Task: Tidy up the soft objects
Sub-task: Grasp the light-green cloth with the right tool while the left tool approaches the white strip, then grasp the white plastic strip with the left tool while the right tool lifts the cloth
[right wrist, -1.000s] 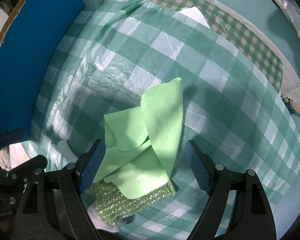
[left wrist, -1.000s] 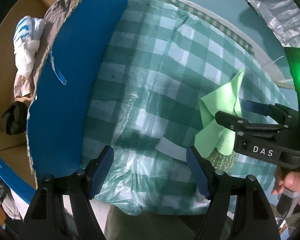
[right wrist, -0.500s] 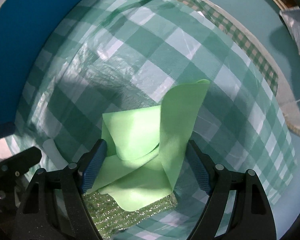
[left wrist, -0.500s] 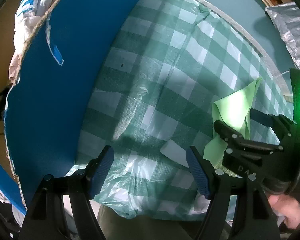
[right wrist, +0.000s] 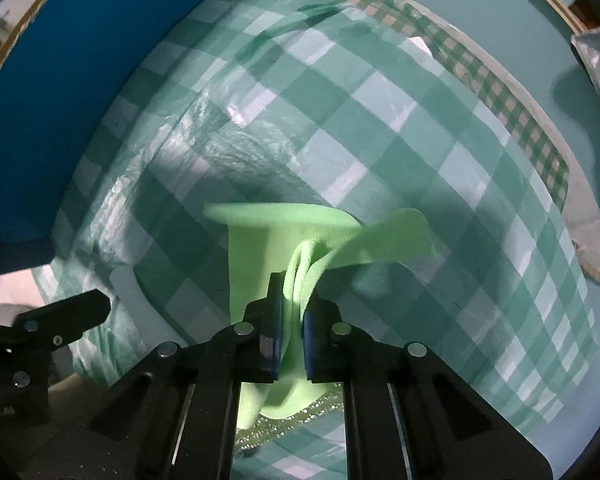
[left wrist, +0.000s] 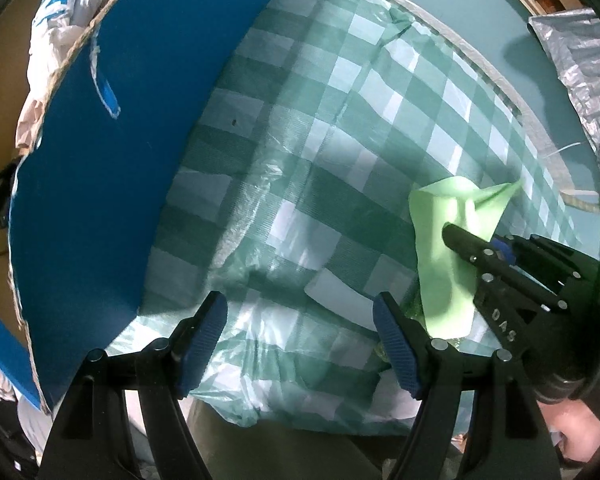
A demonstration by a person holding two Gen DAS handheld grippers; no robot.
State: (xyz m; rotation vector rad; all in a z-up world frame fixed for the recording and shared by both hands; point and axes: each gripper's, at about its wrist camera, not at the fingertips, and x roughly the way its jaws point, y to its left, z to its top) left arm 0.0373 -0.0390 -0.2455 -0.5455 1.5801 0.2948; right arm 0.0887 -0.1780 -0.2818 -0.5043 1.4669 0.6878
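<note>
A light green cloth (right wrist: pixel 268 240) lies bunched on the green-and-white checked sheet (right wrist: pixel 380 120). My right gripper (right wrist: pixel 294 292) is shut on a folded ridge of it, the blue pads pressing the fabric from both sides. A glittery green scrubber (right wrist: pixel 300 428) peeks out from under the cloth. In the left wrist view the same green cloth (left wrist: pixel 440 248) and right gripper (left wrist: pixel 476 240) sit at the right. My left gripper (left wrist: pixel 300 312) hangs open above the checked sheet (left wrist: pixel 340 120), with nothing between its fingers.
A blue cardboard flap (left wrist: pixel 120 120) of a box stands at the left, with a white-and-blue cloth (left wrist: pixel 60 12) inside behind it. A silvery foil bag (left wrist: pixel 580 52) lies at the far right on the teal surface (left wrist: pixel 460 0).
The right gripper's jaws have closed onto the green cloth, pinching it into a raised fold. The left gripper has stayed open and rolled slightly.
</note>
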